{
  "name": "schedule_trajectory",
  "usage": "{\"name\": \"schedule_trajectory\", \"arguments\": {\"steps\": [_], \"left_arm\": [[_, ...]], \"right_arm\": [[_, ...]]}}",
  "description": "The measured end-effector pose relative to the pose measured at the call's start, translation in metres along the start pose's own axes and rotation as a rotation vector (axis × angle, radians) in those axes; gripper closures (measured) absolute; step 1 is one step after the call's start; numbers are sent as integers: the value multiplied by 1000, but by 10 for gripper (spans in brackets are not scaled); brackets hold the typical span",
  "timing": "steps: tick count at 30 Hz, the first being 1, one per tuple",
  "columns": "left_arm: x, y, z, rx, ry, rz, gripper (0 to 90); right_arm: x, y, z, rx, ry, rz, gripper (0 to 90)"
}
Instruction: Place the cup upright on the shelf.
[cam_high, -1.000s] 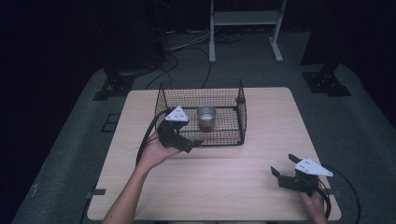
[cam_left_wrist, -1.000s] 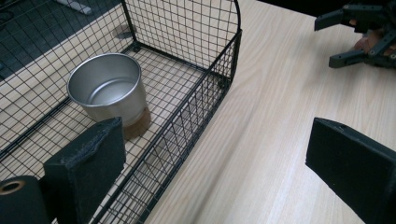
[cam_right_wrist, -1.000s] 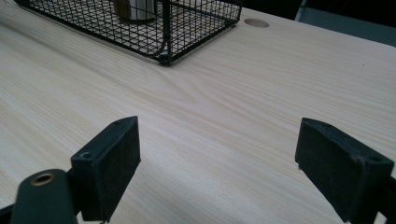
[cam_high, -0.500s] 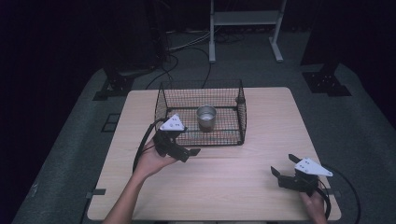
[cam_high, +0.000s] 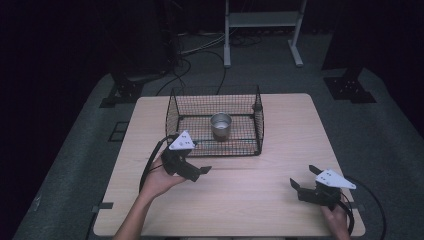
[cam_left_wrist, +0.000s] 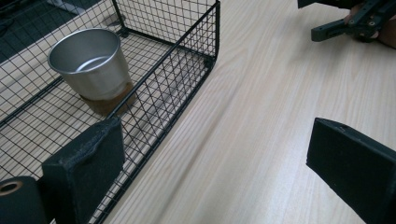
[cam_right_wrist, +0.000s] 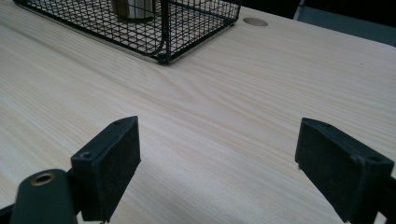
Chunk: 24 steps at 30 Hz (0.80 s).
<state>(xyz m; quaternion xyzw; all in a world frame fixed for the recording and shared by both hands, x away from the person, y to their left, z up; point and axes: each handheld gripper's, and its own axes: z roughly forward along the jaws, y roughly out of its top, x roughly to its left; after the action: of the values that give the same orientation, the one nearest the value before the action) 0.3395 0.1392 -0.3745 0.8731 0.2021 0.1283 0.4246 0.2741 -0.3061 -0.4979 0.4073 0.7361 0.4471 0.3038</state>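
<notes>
I am at a pale wooden bench (cam_high: 250, 200) with a hand-held gripper in each hand. My left gripper (cam_high: 199, 172) hovers just in front of the near wall of a black wire basket (cam_high: 172, 111) that sits toward the far middle of the bench. Its fingers (cam_left_wrist: 86, 168) are spread wide and hold nothing; in the left gripper view one finger lies against the basket's front mesh and the other hangs over bare wood.

Inside the basket stands a small metal cup (cam_high: 221, 125), near the middle of the basket floor, clear of the walls. It is upright, mouth up, so its long axis runs straight up from the bench. It seems to rest on a brown round base, though I cannot tell what that is.

My right gripper (cam_high: 305, 181) sits low at the near right corner of the bench, well apart from the basket. Its fingers (cam_right_wrist: 109, 158) are also wide open and empty over bare wood.

I judge that the cup already sits in the basket and my left hand is free beside it. If the cup is to be handled again, the next move calls for lifting the left gripper over the near wall and coming down on the cup from above.
</notes>
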Motion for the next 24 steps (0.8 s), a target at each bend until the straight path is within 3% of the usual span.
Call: {"name": "schedule_trajectory", "arguments": {"steps": [7, 24], "left_arm": [[-2, -8, -2, 6, 8, 4, 33], [-13, -40, -6, -18, 12, -34, 31]], "right_arm": [[0, 0, 0, 3, 0, 4, 134], [1, 0, 0, 6, -3, 0, 134]]}}
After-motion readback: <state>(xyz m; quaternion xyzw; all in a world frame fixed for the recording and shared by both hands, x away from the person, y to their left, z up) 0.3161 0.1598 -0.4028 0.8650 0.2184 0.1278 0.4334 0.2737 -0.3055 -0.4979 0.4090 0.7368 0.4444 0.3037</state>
